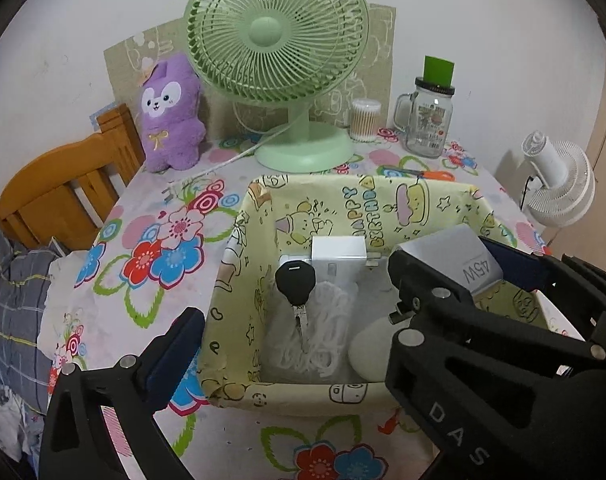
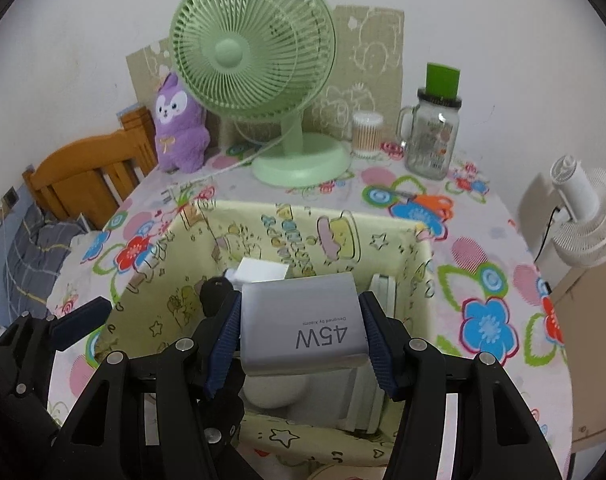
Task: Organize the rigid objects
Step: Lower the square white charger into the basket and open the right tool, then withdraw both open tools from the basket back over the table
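Already in the box: you have a car key point(image 1: 295, 280), a white adapter point(image 1: 338, 255), a coil of white cord point(image 1: 323, 332) and a pale rounded thing point(image 1: 369, 350) lying on the floor of the yellow cartoon-print box point(image 1: 239, 288); in the right wrist view a white flat item point(image 2: 383, 292) also stands against the box's right wall.
In hand: your right gripper point(image 2: 301, 338) has the grey charger point(image 2: 303, 320) marked 45W clamped between its blue-padded fingers point(image 2: 227, 332), both pads pressing on its sides.
Where the charger is: you hold it over the box's inside, above the pale rounded thing and clear of the floor as far as the views tell.
Left gripper point(image 1: 299, 320): your fingers stand wide apart with nothing between the pads; one finger is outside the box's left wall, the other over its right half, beside the right gripper.
Step in hand, by my reading: you are bringing the charger down to set it in the box; it is not yet released.
Still out on the worktop point(image 1: 115, 280): orange-handled scissors point(image 1: 423, 173) lie behind the box, perhaps the next piece to collect.
Probably staying put: green fan point(image 1: 279, 60), glass jar point(image 1: 427, 120), tub of cotton swabs point(image 1: 365, 119) and purple plush point(image 1: 171, 116) along the wall.
Progress: well along, I judge, with one drop pending and little loose left.
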Tool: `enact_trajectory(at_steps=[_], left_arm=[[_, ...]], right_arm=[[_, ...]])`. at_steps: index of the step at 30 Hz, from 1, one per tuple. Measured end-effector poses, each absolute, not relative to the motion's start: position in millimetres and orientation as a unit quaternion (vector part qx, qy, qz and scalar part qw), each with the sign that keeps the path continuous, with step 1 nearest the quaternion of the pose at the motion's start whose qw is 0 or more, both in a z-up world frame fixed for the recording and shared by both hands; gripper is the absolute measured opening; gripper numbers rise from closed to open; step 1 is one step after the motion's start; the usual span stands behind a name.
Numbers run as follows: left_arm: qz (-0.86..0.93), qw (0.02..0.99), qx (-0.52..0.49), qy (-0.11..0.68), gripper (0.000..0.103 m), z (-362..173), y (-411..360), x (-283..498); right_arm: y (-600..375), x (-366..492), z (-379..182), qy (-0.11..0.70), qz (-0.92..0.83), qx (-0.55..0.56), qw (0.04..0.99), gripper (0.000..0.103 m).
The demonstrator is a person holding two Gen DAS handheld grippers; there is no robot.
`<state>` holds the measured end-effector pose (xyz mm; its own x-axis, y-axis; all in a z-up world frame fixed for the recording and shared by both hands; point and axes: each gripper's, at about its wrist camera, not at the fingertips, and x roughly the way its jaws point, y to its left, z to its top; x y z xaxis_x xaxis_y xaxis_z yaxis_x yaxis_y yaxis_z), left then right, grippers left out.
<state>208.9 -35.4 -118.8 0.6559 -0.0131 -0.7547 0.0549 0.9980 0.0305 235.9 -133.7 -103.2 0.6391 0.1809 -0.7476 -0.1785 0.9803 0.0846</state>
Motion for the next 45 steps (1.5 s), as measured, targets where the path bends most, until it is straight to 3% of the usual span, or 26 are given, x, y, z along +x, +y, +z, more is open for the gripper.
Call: enact_trajectory(at_steps=[8,11,16,21,45], left_arm=[[-0.015,0.908,0.018,0.419,0.103,-125,-31,210],[-0.015,0.910,0.020,0.415,0.103,-125,-31,209],[-0.021,0.911,0.023,0.411,0.103,-120,-33,204],[-0.025,0.915,0.025,0.402,0.103,-112,-35,195],[-0.036,0.930,0.022,0.366,0.103,-83,-52,137]], right_arm=[[-130,238,-111,0.415,0.101,0.001,0.904,0.062],[-131,237,-111,0.416,0.098,0.004,0.904,0.074],[-133,231,-106,0.411,0.093,0.006,0.907,0.075],[-136,220,-97,0.397,0.088,0.005,0.914,0.085],[-153,158,-62,0.363,0.068,0.001,0.929,0.085]])
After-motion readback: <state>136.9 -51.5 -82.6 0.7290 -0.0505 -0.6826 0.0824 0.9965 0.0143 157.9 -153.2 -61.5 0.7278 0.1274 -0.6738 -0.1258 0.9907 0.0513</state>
